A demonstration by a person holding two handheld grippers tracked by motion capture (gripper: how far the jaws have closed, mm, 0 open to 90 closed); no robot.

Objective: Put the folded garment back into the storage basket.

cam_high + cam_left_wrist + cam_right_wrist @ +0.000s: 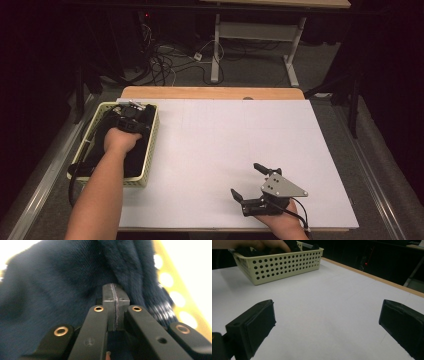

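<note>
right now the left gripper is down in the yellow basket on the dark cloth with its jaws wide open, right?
Not quite: the left gripper is down in the yellow basket on the dark cloth, but its jaws are shut, pads pressed together. The left gripper view shows it.

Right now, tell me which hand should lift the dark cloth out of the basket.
Left. Its tongs are shut and down against the dark cloth inside the basket. The right tongs stand open over bare table, apart from the basket.
</note>
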